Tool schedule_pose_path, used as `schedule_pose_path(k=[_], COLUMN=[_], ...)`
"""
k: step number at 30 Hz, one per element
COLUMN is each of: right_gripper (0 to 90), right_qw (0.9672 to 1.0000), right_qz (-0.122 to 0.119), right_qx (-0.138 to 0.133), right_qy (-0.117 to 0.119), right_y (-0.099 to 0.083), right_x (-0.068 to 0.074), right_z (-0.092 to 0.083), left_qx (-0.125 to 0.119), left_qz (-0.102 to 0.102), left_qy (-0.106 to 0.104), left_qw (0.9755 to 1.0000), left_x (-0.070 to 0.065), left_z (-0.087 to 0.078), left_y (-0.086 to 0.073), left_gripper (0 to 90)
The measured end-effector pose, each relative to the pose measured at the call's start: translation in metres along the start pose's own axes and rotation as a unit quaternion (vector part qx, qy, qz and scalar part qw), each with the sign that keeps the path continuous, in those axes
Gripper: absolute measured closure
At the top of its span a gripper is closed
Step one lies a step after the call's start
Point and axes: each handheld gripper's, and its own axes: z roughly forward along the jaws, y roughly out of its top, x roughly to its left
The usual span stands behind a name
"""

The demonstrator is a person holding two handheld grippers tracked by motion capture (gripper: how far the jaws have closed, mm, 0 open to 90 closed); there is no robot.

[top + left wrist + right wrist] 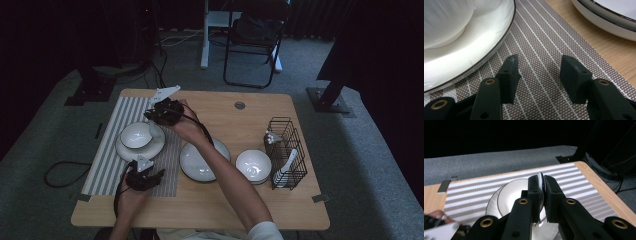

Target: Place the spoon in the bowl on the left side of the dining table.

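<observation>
My right gripper (151,123) (542,180) is shut on a thin white spoon (541,178) held edge-on between its pads. It hangs over a white bowl (135,135) (511,192) that sits on a black-rimmed white plate (147,150) (481,45) on the striped placemat (112,150). The spoon's end (153,131) dips by the bowl's right rim. My left gripper (159,173) (540,65) stands open just above the placemat (544,37), in front of and to the right of that plate, with nothing between its fingers.
To the right on the wooden table (225,200) lie a second black-rimmed plate (192,162) (604,17) and a white bowl (253,165). A black wire rack (287,145) at the right holds another white spoon (286,167). A folding chair (252,45) stands beyond the table.
</observation>
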Motion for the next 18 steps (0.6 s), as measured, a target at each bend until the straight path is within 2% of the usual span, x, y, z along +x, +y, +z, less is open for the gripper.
schedule_pose_path(k=[4,8,10,12,18], right_gripper=[84.5,84.5,84.5,84.5,84.4], right_qw=[0.9999,0.9999,0.9998,0.9998,0.9998], right_qz=[0.007,0.006,0.016,0.015,0.016], right_qx=[-0.009,0.001,-0.008,-0.013,-0.004], right_qy=[0.001,-0.009,-0.007,-0.010,-0.007], right_y=[0.006,0.004,0.003,0.003,-0.002], right_x=[0.000,0.002,0.002,0.003,0.007], right_z=[0.010,0.023,0.028,0.032,0.042], left_qx=[0.001,0.001,0.001,0.002,0.001], left_qz=[-0.001,0.002,0.003,0.002,0.002], left_qy=[-0.002,-0.002,-0.003,-0.004,-0.004], left_qw=[1.0000,1.0000,1.0000,1.0000,1.0000], left_x=[0.000,-0.001,-0.001,-0.001,-0.001], left_z=[0.000,0.000,0.000,0.000,0.000], left_y=[0.000,0.000,0.000,0.000,0.000], left_gripper=[50.7,50.7,50.7,50.7,50.7])
